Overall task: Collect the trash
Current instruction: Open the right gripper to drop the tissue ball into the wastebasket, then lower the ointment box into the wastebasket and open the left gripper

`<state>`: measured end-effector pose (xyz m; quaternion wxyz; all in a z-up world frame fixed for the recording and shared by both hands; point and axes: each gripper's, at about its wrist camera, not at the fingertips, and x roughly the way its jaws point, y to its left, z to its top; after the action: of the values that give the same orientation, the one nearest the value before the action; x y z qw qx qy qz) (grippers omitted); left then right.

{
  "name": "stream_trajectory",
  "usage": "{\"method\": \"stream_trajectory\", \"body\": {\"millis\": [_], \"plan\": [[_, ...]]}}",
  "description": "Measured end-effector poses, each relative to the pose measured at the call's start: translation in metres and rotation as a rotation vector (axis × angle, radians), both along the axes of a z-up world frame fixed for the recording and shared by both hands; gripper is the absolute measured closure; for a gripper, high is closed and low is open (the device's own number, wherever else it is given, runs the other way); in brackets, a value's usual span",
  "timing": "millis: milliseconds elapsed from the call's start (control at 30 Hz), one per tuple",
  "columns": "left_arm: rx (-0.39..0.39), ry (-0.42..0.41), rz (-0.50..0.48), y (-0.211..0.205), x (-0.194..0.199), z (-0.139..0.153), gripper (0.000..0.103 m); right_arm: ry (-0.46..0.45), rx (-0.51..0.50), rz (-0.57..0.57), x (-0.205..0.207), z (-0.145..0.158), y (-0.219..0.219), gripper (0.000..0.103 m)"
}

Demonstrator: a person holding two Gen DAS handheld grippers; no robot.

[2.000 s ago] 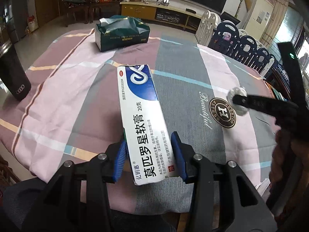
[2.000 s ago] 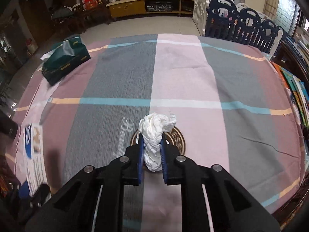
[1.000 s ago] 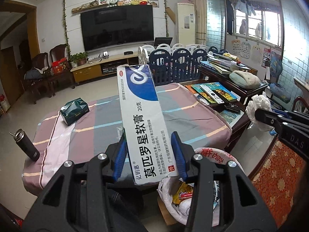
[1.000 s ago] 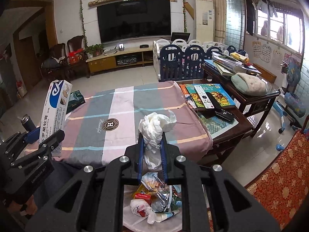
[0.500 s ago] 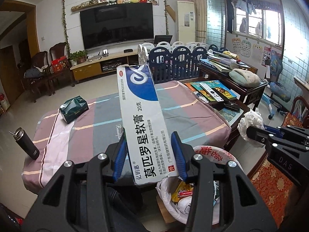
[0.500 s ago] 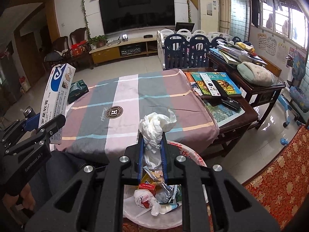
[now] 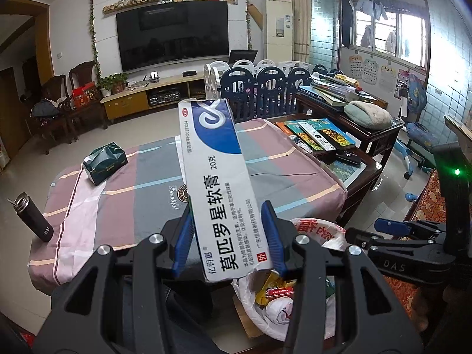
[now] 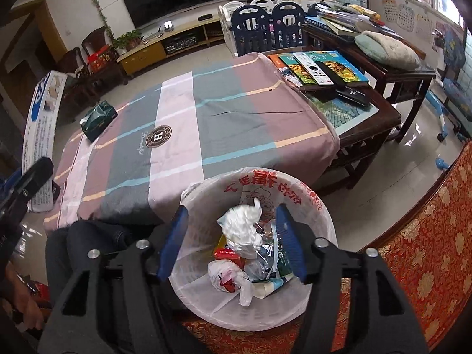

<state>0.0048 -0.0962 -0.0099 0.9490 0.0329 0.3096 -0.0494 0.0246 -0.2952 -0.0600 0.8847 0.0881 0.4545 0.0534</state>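
My left gripper [image 7: 227, 237] is shut on a long white and blue ointment box [image 7: 218, 183], held up in the air before the table; the box also shows at the left edge of the right wrist view [image 8: 41, 118]. My right gripper [image 8: 231, 243] is open and empty, right above the white bin [image 8: 312, 206] lined with a plastic bag. A crumpled white tissue [image 8: 242, 227] lies in the bin on top of other trash. The bin [image 7: 312, 230] sits below and right of the box in the left wrist view, with the right gripper [image 7: 392, 227] over it.
A table with a plaid cloth [image 8: 212, 112] holds a green tissue pack [image 8: 97, 116]. A black bottle [image 7: 32, 218] stands at its left edge. A dark wooden table [image 8: 368, 109] with books and remotes is to the right. A red patterned seat [image 8: 427, 236] is beside the bin.
My right gripper has tipped down over the bin and opened, and the white tissue has dropped into the bin. My left gripper still holds the box in the same way.
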Motion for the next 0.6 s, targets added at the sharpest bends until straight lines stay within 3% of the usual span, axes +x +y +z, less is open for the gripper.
{"method": "stream_trajectory", "body": {"millis": [200, 333, 600], "plan": [[-0.007, 0.019, -0.033, -0.005, 0.004, -0.006, 0.057, -0.055, 0.008, -0.061, -0.004, 0.018, -0.017, 0.04], [-0.017, 0.081, -0.091, -0.013, 0.015, -0.023, 0.057, -0.095, 0.009, -0.097, -0.008, 0.028, -0.026, 0.04], [0.024, 0.236, -0.32, -0.06, 0.048, -0.083, 0.057, -0.14, 0.016, -0.127, -0.01, 0.043, -0.037, 0.04]]}}
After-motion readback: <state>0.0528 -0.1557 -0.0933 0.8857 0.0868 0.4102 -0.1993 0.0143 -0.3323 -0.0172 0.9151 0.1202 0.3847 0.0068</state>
